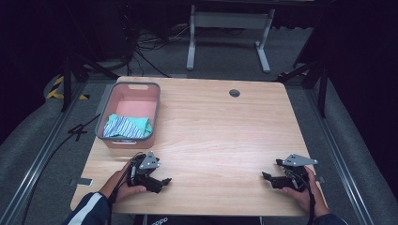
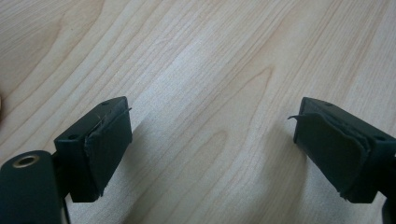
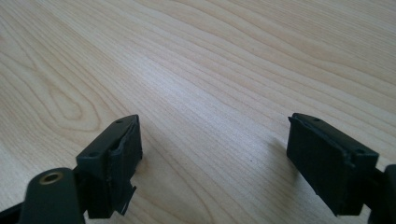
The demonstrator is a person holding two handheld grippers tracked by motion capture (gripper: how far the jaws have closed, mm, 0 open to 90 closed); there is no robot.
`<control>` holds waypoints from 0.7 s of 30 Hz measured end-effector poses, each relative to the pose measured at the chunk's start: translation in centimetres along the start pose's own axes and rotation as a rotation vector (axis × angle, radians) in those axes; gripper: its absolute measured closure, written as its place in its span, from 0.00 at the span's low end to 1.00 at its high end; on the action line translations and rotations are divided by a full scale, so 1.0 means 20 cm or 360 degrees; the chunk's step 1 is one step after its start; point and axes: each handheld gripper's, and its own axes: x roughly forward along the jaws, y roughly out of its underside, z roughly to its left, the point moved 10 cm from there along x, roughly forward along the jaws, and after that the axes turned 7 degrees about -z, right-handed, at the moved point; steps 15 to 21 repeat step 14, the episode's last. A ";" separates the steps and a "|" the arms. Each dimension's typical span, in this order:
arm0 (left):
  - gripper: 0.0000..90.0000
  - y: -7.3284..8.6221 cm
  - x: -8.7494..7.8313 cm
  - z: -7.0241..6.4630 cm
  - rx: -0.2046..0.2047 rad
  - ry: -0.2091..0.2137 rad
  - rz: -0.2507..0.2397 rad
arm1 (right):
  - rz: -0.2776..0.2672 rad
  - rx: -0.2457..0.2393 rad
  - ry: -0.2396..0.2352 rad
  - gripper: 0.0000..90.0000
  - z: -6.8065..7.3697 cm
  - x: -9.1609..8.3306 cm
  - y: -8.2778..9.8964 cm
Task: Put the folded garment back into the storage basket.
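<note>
Both tongs rest on the near part of the table (image 1: 211, 136), each spread wide with nothing between its jaws: the left tongs (image 1: 159, 183) near the left corner, the right tongs (image 1: 272, 180) near the right edge. The striped cloth (image 1: 126, 126) lies bunched in the near end of the pink bin (image 1: 151, 101), at the far left. This looks like a pause between steps. A next move would likely be a reach by the left tongs over the bin's near wall. The middle of the table lies open; the right tongs sit close to the edge.
</note>
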 end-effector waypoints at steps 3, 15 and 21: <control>0.13 0.00 0.00 0.00 -0.0005 0.0003 -0.0003 | 0.0000 0.0002 -0.0001 0.21 0.00 0.00 0.00; 0.10 0.00 0.01 0.00 0.0002 0.0012 0.0003 | -0.0001 0.0003 -0.0002 0.21 0.00 0.00 0.00; 0.10 0.00 0.01 0.00 0.0002 0.0012 0.0003 | -0.0001 0.0003 -0.0002 0.21 0.00 0.00 0.00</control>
